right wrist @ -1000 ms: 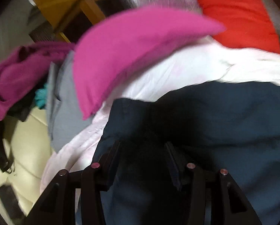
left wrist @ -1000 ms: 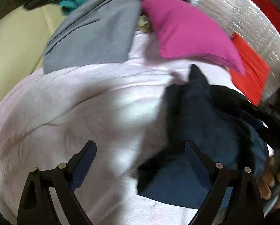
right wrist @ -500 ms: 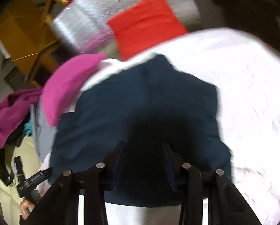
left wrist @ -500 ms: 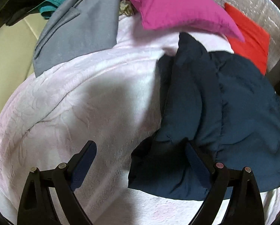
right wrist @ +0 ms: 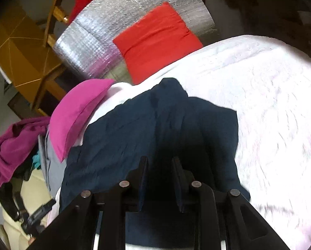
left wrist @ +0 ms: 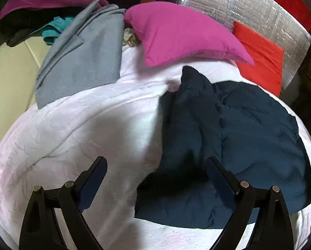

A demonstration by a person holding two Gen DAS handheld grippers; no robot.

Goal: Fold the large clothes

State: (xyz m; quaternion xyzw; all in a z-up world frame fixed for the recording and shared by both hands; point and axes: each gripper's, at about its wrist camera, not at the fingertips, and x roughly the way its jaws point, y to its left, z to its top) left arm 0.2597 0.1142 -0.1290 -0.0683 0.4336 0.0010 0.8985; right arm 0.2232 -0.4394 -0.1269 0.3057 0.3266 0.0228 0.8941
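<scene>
Dark blue garment (left wrist: 238, 145), partly folded, lies on the pale pink bedspread (left wrist: 72, 135), which serves as the flat folding surface. Left gripper (left wrist: 157, 179) hovers released, jaws wide apart; the garment's near-left edge sits just ahead of its right finger, presumably the next fold point. Right gripper (right wrist: 159, 173) hangs over the garment's near edge, jaws closing; whether cloth lies between them cannot be told. Beyond both: magenta pillow (left wrist: 182, 33), red pillow (right wrist: 155, 39), grey garment (left wrist: 80, 58), set aside.

Left hand-held gripper (left wrist: 156, 184) agape, right hand-held gripper (right wrist: 160, 184) closing
</scene>
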